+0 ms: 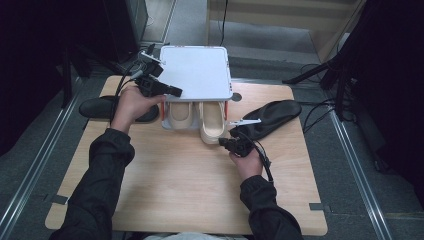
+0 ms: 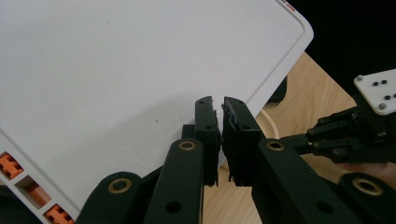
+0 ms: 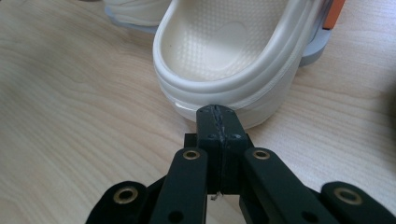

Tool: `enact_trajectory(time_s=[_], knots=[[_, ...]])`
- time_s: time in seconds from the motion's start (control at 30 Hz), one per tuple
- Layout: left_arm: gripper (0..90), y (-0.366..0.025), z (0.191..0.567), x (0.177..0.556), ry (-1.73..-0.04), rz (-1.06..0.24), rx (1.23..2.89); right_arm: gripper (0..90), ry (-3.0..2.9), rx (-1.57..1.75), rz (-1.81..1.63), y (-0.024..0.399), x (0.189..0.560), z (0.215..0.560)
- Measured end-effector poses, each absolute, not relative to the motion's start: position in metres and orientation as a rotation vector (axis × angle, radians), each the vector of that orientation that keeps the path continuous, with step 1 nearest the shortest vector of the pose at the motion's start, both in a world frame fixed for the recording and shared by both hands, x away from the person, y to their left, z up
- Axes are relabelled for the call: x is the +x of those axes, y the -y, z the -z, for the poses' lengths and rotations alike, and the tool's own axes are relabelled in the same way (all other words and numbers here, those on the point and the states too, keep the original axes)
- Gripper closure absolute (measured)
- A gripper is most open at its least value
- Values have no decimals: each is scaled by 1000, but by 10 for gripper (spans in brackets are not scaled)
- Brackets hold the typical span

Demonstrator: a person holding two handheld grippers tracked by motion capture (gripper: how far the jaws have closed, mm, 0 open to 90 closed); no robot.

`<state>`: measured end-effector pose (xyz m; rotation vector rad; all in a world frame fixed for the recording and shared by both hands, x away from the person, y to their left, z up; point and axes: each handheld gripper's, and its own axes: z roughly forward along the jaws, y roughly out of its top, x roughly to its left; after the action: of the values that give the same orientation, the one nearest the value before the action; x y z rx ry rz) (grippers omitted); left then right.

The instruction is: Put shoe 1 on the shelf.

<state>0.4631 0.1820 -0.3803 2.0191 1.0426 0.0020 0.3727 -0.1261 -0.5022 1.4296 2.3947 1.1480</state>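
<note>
Two tools work at the table point(image 1: 165, 185): on the left, the left tool point(image 1: 172, 91) rests over the near-left edge of the white rack top point(image 1: 197, 70), its jaws a slit apart with nothing between them. Under that top sit two cream clogs, and the right clog point(image 1: 212, 125) sticks out toward the near side. Right of it, the right tool point(image 3: 218, 122), jaws pressed together and empty, points at that clog's heel, just beside it.

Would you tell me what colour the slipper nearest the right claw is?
Cream slipper, best seen in the right gripper view.
</note>
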Motion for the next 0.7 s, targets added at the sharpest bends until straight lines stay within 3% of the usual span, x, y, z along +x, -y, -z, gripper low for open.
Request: enact_trajectory(time_s=[0.7], knots=[[847, -182, 380, 463, -1034, -4, 2026, 900, -2367, 1486, -1165, 92, 411, 502]])
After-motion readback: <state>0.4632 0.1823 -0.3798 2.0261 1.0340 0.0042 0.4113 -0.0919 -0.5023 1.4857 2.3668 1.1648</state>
